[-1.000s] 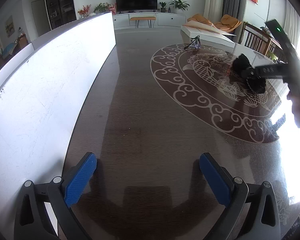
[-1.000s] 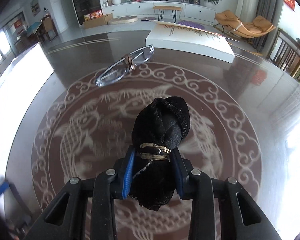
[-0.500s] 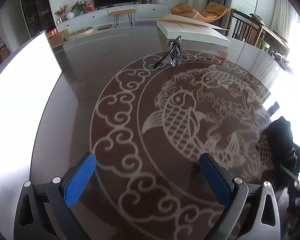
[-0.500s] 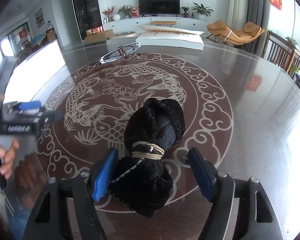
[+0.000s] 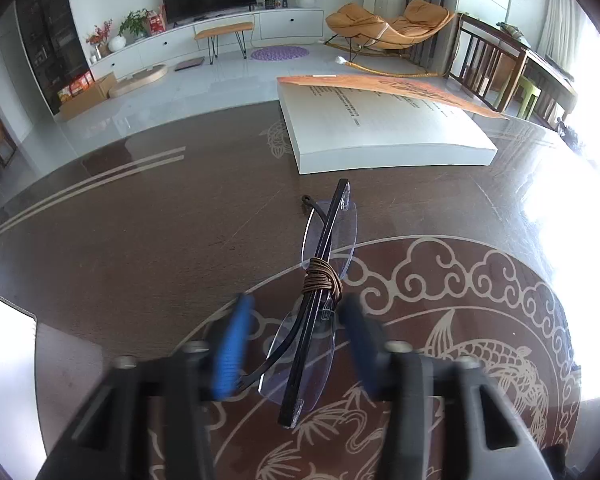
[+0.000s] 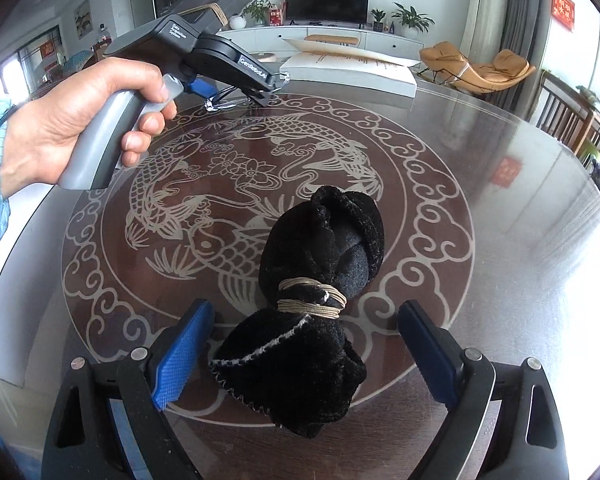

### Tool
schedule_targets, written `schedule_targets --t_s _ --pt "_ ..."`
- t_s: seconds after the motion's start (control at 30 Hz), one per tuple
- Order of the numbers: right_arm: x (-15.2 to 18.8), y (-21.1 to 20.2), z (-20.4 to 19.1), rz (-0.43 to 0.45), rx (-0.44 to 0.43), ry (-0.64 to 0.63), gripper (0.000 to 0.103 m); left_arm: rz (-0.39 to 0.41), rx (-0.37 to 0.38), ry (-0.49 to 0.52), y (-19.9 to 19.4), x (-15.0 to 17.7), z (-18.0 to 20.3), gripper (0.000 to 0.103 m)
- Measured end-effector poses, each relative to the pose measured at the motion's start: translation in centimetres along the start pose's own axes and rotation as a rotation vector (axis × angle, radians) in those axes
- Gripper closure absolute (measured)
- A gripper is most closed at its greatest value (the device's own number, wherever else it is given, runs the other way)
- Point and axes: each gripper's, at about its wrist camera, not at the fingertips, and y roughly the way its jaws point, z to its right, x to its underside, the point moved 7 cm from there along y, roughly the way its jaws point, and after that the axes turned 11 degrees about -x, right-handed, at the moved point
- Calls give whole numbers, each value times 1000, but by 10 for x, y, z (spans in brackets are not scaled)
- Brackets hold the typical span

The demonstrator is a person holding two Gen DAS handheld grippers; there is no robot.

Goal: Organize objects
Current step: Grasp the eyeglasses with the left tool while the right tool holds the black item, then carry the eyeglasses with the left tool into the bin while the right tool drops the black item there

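Folded rimless glasses (image 5: 316, 320), tied with a brown cord, lie on the dark table in front of an open book. My left gripper (image 5: 296, 346) straddles their near lens. Its blue pads (image 5: 232, 350) are blurred as the jaws close, and they sit close beside the lens edges. In the right wrist view a hand (image 6: 68, 132) holds that left gripper (image 6: 268, 90) over the glasses (image 6: 220, 100). A black velvet pouch (image 6: 320, 264), bound with tan cord, lies on the fish pattern. My right gripper (image 6: 306, 312) stands around it, jaws opening, both pads clear of the cloth.
A thick open book (image 5: 380, 136) lies at the table's far side, just beyond the glasses. A white board (image 5: 4, 360) borders the table on the left. Wooden chairs (image 5: 488, 64) stand past the right edge. The table (image 6: 500, 240) is glossy with strong glare on the right.
My left gripper swept from the white board across the table to the glasses and narrowed its jaws around them. My right gripper let go of the pouch, and its jaws spread wide.
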Motion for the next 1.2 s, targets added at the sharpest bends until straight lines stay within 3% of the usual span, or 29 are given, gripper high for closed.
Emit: schedule_targets --t_s 0.2,0.33,0.37,0.43,0.47,0.53,0.57,0.6,0.83,1.03,1.13,1.2 --pt "1 0 -1 -1 -5 2 8 37 -14 -11 -29 54 -20 79" --pt "0 3 -5 -20 -16 -17 0 57 -45 -31 -68 104 -42 80" --pt "-1 4 -5 -20 -19 -19 0 65 -52 -25 -78 114 -47 93" --pt "-6 6 -4 -54 -25 -23 0 82 -59 -32 -100 130 -57 94" --pt "-8 5 -2 -62 -19 -13 3 92 -55 -45 -111 138 -61 94" --pt "-17 0 1 -37 -3 1 34 111 -54 -72 -131 147 -70 94" --pt "-21 0 0 -44 -4 -3 62 122 -53 -81 -140 150 -74 94" --pt "-22 2 -1 -62 -5 -3 70 133 -56 -87 -149 153 -78 94" --pt "-22 -30 -21 -28 -44 6 71 188 -21 -138 -191 168 -98 95" --pt "-2 -54 -28 -19 -81 30 70 179 11 -162 -196 177 -110 96" --pt "9 -58 -29 -22 -109 56 70 141 45 -168 -177 172 -107 83" --pt "13 -63 -32 -18 -132 68 70 99 70 -169 -156 163 -102 35"
